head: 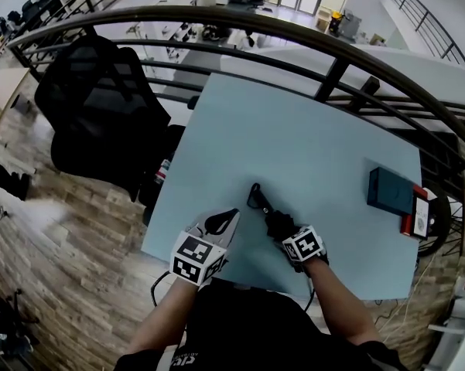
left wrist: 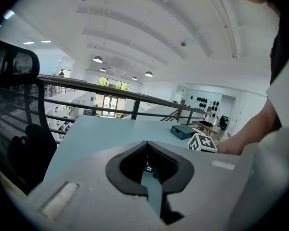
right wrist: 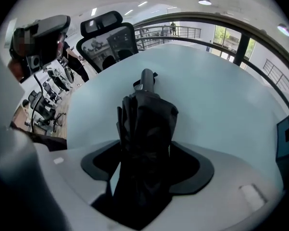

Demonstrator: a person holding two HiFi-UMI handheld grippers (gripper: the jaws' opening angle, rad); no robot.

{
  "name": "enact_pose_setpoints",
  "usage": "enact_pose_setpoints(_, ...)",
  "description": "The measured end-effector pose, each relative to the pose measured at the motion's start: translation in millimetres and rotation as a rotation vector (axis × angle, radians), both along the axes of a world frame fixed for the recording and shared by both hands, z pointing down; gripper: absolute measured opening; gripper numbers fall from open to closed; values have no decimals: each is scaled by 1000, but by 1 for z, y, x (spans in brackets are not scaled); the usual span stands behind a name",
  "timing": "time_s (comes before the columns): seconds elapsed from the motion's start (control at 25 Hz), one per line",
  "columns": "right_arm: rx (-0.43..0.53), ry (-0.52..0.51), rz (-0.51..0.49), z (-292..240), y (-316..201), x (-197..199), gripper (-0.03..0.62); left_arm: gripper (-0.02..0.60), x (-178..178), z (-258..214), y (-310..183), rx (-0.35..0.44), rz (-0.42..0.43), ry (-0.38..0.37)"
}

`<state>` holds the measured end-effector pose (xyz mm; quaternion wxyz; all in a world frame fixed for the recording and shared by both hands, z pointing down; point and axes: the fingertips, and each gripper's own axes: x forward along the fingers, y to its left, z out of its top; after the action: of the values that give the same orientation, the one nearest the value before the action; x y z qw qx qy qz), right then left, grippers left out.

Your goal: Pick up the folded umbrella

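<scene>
The folded umbrella [head: 258, 196] is black and lies on the light blue table [head: 294, 130], handle end pointing away from me. My right gripper [head: 275, 221] points steeply down over its near end. In the right gripper view the umbrella [right wrist: 146, 112] fills most of the gap between the jaws of the right gripper [right wrist: 147, 147]; a sliver of table shows beside it on the left, and the jaws stand wide. My left gripper [head: 232, 214] hovers just left of the umbrella with its tips together and nothing in it; from its own camera the left gripper [left wrist: 147, 143] faces across the table.
A teal box [head: 391, 189] and a red and white item [head: 418, 213] sit near the table's right edge. A black office chair [head: 93, 107] stands left of the table. A dark metal railing [head: 294, 33] curves behind the far edge.
</scene>
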<state>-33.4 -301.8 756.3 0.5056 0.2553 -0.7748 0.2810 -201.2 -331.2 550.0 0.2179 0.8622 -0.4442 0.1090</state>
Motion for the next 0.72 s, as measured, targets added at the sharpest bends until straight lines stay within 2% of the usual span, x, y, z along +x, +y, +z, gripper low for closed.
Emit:
enact_pose_setpoints(0.28,7,42,18,3,-3,1,308,6,-12,-6,5,-3,-2,-11)
enact_pose_setpoints(0.44,55,74,3,5,-3,1,304,6,-18,-10,1,18,0,-15)
enact_pose_setpoints(0.56,84,80,-4,6,-4,0,304,6,-18,-12,-2,26,19,-5)
enact_pose_setpoints(0.72,72,93,-2,10,-5,-2,307,6,-22,-14,-7,37,53,-5)
